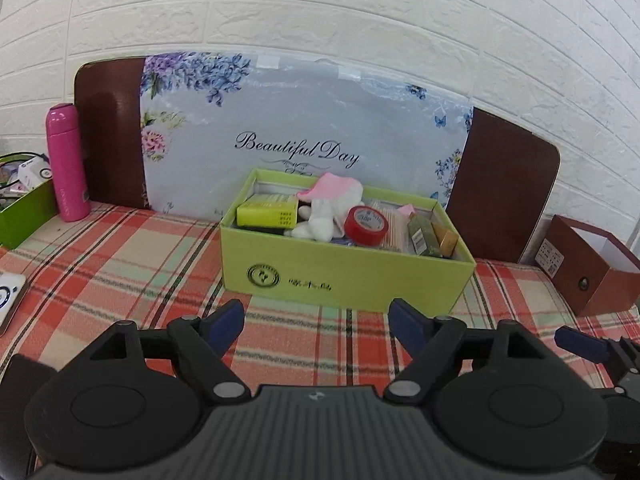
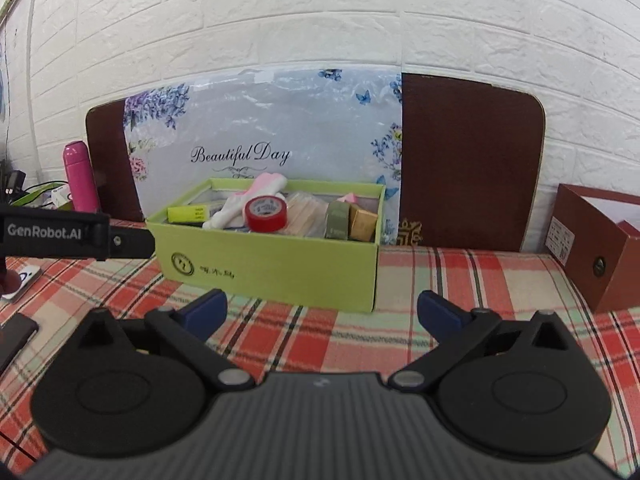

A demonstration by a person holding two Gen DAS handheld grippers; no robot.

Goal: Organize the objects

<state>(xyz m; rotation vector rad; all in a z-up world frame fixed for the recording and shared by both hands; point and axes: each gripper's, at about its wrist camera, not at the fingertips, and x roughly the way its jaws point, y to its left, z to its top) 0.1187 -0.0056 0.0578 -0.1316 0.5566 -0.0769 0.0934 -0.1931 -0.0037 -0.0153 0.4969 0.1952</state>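
Now green box (image 1: 344, 276), filled, hand-held grippers empty

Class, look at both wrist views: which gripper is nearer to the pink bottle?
Left. The left gripper sits open before the green box, on the side of the pink bottle. The right gripper, also open, is further right, nearer the brown box.

"Beautiful Day" in script on floral panel (image 1: 304, 128) at 12 o'clock; "GenRobot.AI" on left hand-held gripper (image 2: 76, 236) at 9 o'clock.
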